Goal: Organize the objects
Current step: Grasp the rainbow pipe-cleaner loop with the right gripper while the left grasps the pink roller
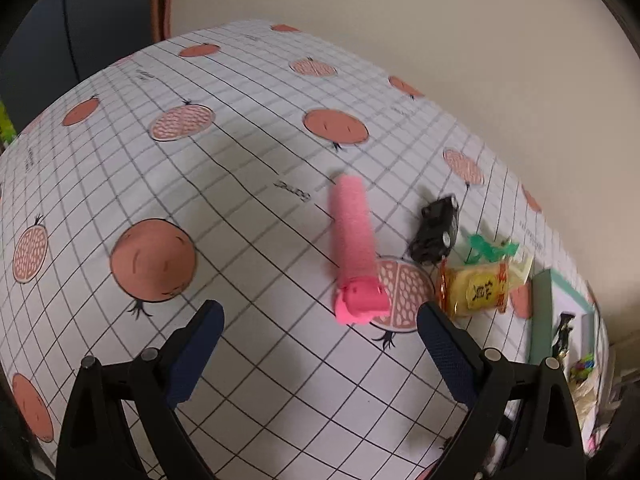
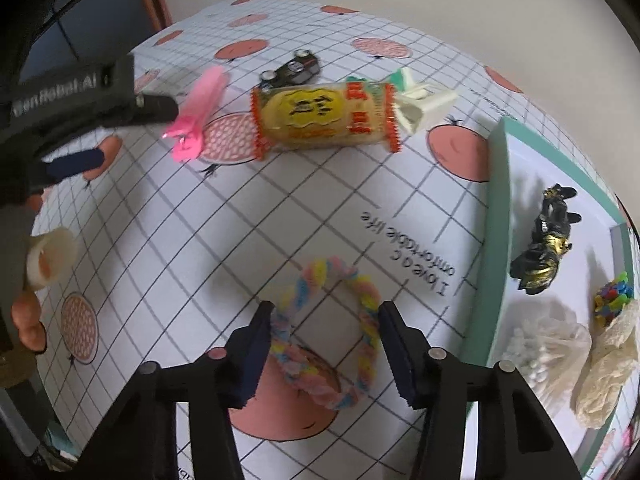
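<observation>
In the right wrist view a pastel braided ring [image 2: 326, 334] lies on the checked tablecloth, and my right gripper [image 2: 324, 320] is shut on it, one blue pad against each side. The left gripper [image 1: 320, 320] is open just above the cloth, a little short of a pink foam roll [image 1: 354, 248]. Beyond the roll are a black toy car [image 1: 436, 228] and a yellow snack packet [image 1: 480, 284]. The right wrist view also shows the left gripper [image 2: 140, 132] beside the pink foam roll [image 2: 196, 116], with the snack packet [image 2: 324, 116] and the toy car [image 2: 294, 70] behind.
A teal-rimmed white tray [image 2: 496, 200] stands on the right, holding a black-and-gold wrapper [image 2: 546, 240], a small colourful item [image 2: 612, 300], a bag of cotton swabs [image 2: 548, 348] and a cream crumpled piece [image 2: 608, 364]. A person's hand [image 2: 28, 320] is at the left edge. The wall runs behind the table.
</observation>
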Demonstrator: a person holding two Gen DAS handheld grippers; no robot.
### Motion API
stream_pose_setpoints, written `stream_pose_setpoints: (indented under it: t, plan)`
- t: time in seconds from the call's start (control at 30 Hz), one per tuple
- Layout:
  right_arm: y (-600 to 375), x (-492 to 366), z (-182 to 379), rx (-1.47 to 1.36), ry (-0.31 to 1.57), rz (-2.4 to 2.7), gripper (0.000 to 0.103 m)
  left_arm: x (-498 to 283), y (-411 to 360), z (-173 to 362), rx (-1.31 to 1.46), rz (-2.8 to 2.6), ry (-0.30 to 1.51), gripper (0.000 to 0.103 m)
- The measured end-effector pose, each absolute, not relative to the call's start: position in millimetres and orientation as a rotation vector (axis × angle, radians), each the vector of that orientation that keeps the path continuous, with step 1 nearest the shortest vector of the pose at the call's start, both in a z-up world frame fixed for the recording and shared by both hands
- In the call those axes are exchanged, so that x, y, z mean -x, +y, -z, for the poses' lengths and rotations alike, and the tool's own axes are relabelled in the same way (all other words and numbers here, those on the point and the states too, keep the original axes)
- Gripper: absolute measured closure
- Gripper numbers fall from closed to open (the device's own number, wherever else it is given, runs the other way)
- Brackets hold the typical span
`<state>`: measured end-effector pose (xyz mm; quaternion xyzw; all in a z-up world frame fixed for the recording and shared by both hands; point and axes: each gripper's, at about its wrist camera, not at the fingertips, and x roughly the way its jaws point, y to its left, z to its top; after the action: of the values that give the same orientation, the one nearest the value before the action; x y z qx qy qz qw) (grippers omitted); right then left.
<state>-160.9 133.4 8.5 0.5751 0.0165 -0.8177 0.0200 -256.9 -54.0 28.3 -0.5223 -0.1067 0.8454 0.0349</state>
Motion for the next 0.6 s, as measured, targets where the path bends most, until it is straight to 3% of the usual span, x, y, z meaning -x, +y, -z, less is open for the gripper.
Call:
stream_pose_setpoints:
  t: [0.27,0.4,0.47,0.53,0.6]
  plan:
    - [133,173,-12,-1.766,-0.04,2.57,0.057,262,-40,-28,1.556,-2.627,-0.258,0.007]
    - [139,172,-20,-1.728,-0.081,2.596,0.057,264,-33,-28,1.533,-2.624,-0.226,0.03]
    - [137,175,-24,-1.712,-0.094,2.604,0.057,264,-32,-26,1.526,-2.62,-0.234,0.034]
    - [138,177,-28,-1.692,-0.093,2.609,0.057,263,-31,-27,1.511,-2.63,-0.233,0.046]
    - [136,175,-31,-1.68,-0.09,2.612,0.057,264,-29,-26,1.517,-2.621,-0.233,0.049]
